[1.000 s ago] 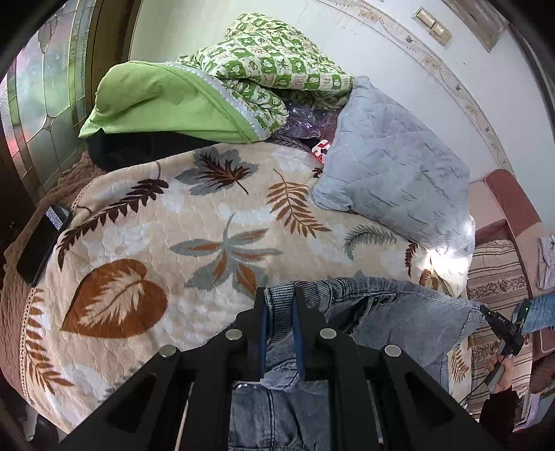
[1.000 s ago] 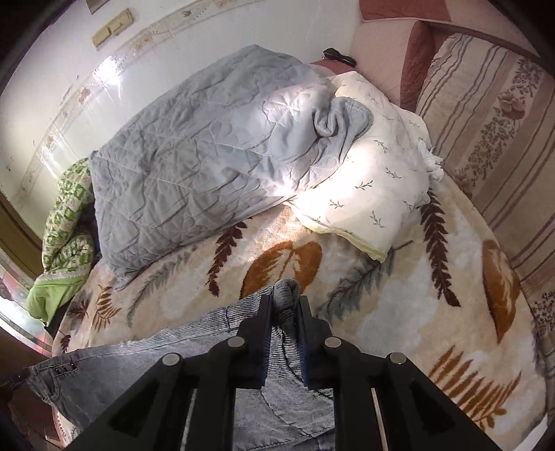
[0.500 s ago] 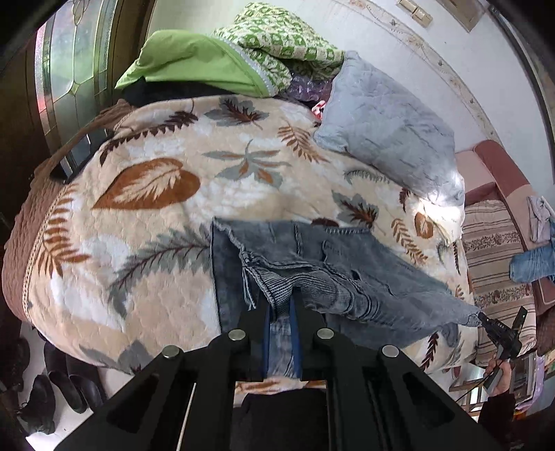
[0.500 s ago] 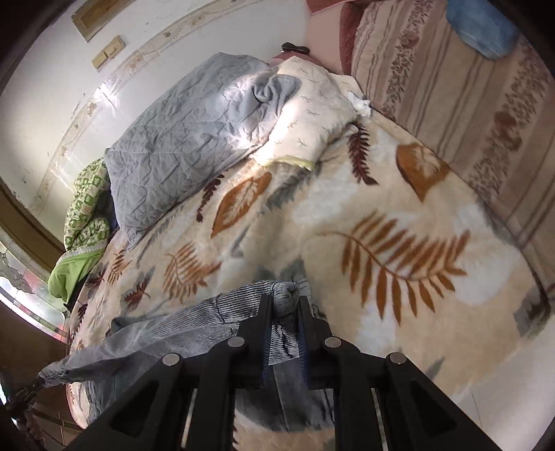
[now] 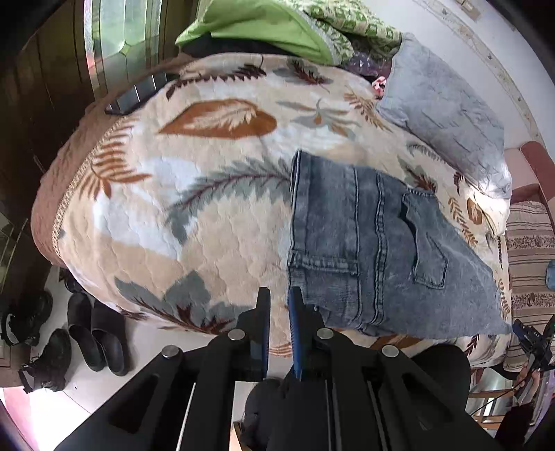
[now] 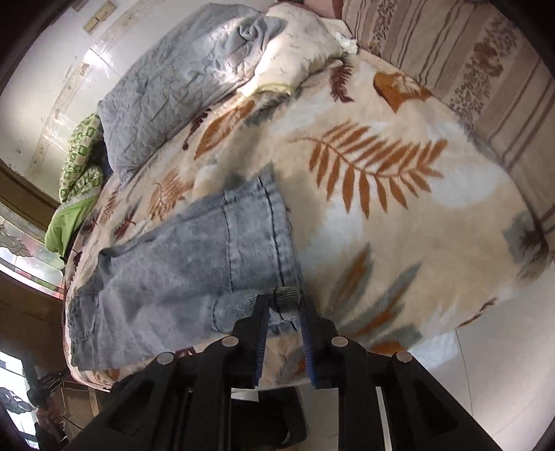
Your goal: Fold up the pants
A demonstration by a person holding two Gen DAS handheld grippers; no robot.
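Grey-blue jeans (image 5: 374,243) lie folded flat near the front edge of a bed covered by a leaf-print blanket (image 5: 215,180). In the left wrist view my left gripper (image 5: 278,295) is open and empty, just left of the jeans' near corner. In the right wrist view the jeans (image 6: 194,263) lie to the left, and my right gripper (image 6: 283,301) is open, its jaws either side of the jeans' near right corner, no longer pinching it.
A grey quilt (image 5: 444,114) and green bedding (image 5: 263,24) are piled at the far side. A cream pillow (image 6: 298,66) lies by the quilt. Shoes (image 5: 86,333) stand on the floor at left. A striped sofa (image 6: 485,69) is at right.
Both grippers pulled back toward the bed's front edge, laying the jeans down flat. Both jaws, shut on denim before, have opened and let go.
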